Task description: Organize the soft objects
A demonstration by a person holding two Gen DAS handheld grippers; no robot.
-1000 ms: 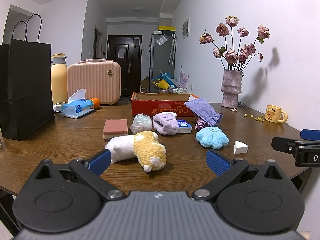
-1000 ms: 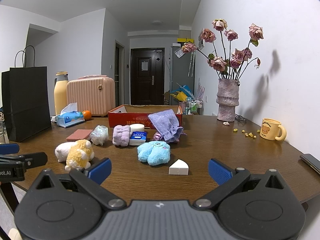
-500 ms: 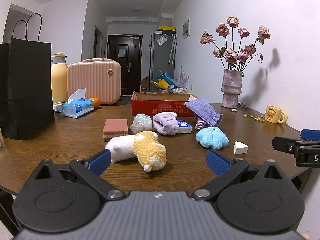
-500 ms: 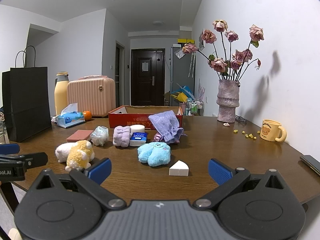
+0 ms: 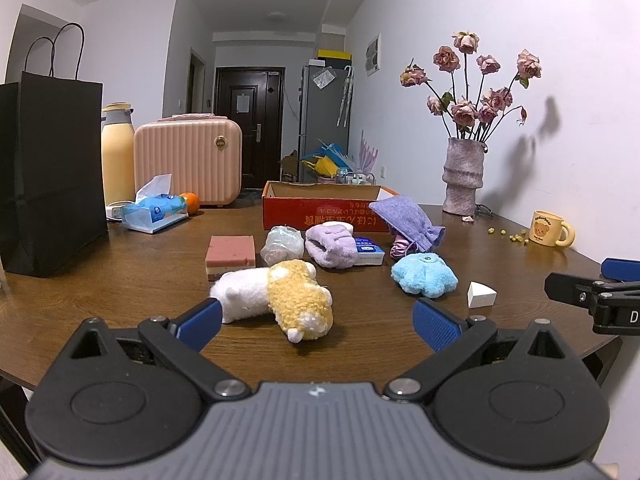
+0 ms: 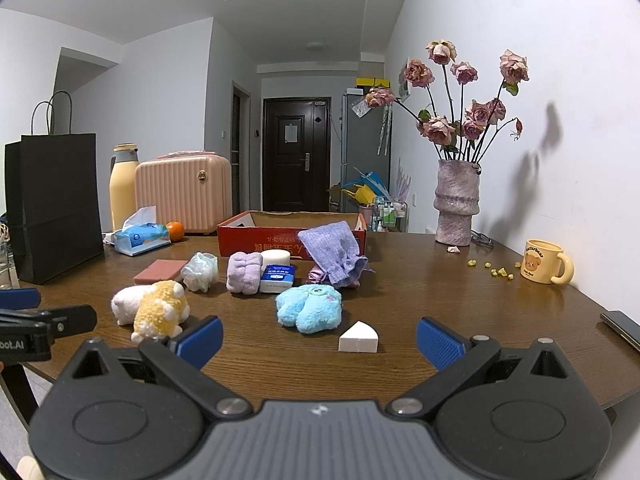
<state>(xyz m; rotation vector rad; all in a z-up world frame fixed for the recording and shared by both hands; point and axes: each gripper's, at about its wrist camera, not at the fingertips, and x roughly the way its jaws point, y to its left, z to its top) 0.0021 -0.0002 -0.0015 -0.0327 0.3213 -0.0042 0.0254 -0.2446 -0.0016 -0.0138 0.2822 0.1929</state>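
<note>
Nothing moved, plush toy point(image 5: 276, 294) before spread left gripper point(image 5: 316, 320)

the left hand-held gripper point(image 6: 24, 320) reads "bot.ai"; the yellow mug point(image 6: 540, 262) reads "butterbear".

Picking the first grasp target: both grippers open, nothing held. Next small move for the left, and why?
Probably ease the left gripper forward over the white-and-yellow plush: it lies nearest, roughly centred between the open fingers, untouched on the table.
</note>
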